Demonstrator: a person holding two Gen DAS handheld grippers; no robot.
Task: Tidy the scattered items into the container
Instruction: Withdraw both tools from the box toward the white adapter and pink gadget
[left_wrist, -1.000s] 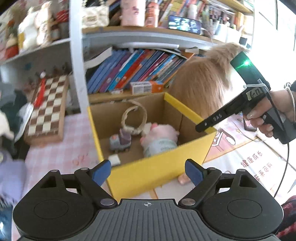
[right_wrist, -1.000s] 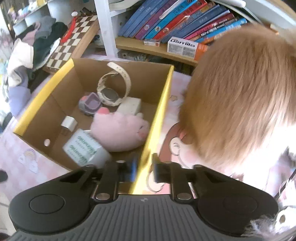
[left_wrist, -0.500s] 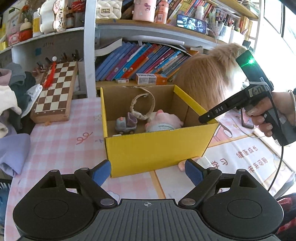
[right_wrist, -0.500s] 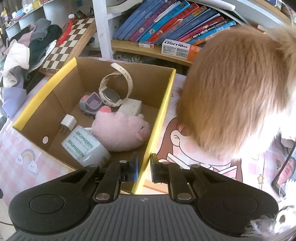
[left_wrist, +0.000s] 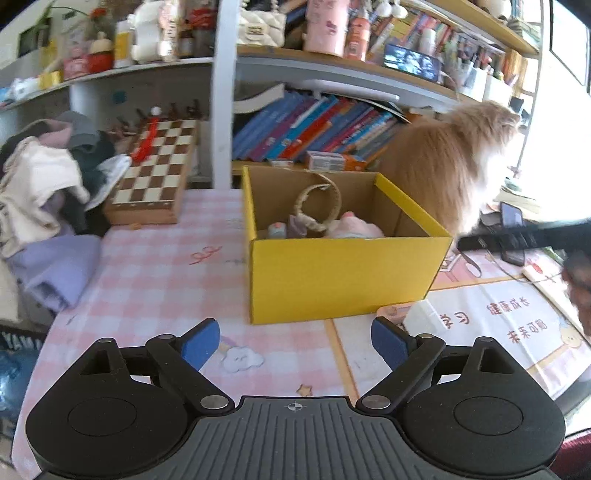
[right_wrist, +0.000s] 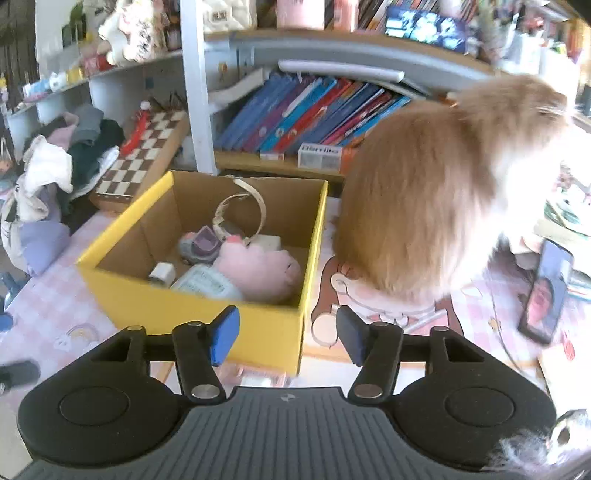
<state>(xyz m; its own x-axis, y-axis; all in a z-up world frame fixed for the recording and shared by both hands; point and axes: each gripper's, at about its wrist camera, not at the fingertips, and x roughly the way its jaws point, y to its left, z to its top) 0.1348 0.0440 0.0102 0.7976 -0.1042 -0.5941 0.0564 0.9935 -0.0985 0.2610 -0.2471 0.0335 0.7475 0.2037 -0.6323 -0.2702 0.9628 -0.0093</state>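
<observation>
Box (right_wrist: 192, 306) already holds the plush (right_wrist: 258, 273), watch and bits. Pink thing (left_wrist: 393, 312) at its 5 o'clock corner looks left; left gripper (left_wrist: 295, 341) jaws wide, right gripper (right_wrist: 282, 334) jaws opening, both empty.

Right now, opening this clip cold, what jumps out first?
A big fluffy ginger-and-white cat sits on the table right beside the open yellow cardboard box, on its right in the right wrist view. Inside the box lie a pink plush toy and a cream-strapped watch. Behind, a row of colourful leaning books fills the shelf.
</observation>
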